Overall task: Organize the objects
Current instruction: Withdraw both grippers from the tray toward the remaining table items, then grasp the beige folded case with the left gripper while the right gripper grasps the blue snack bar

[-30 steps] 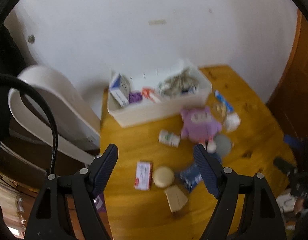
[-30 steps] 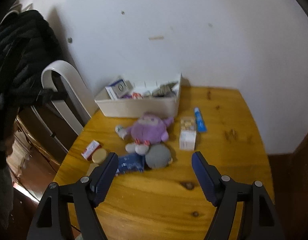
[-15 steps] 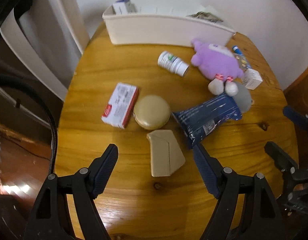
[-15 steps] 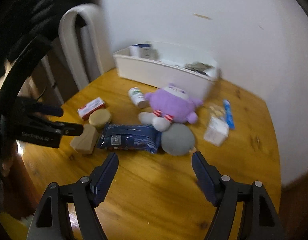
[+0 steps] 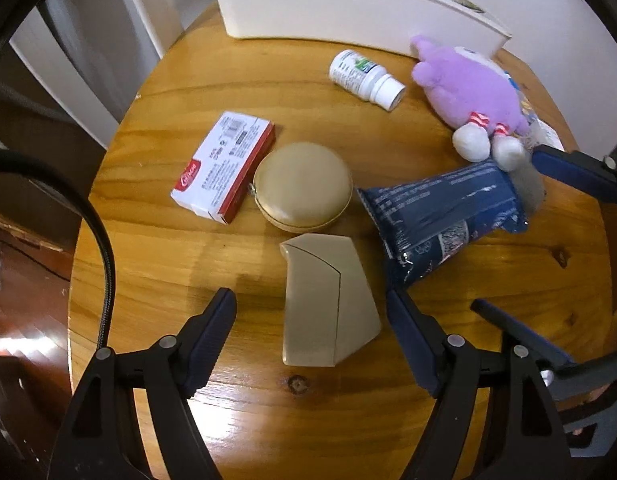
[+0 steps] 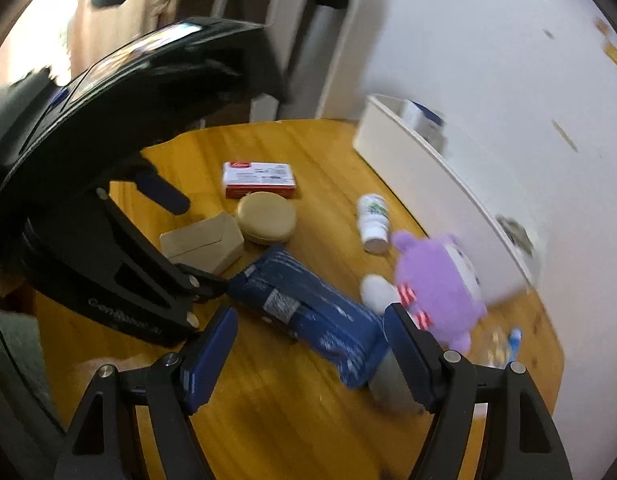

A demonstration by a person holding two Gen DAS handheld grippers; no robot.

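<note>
My left gripper is open and low over the round wooden table, its jaws on either side of a beige wedge-shaped case. My right gripper is open over a dark blue packet. The packet also shows in the left wrist view. A round tan case, a red and white box, a white pill bottle and a purple plush toy lie on the table. A white bin stands at the back.
A white chair back stands beyond the table's far left edge. A grey round object lies behind the packet. A blue tube and small items lie at the right end by the white wall. The left gripper's body fills the right view's left side.
Both grippers have dropped lower and closer to the table. The left now straddles the beige case. The right has swung left over the blue packet.
</note>
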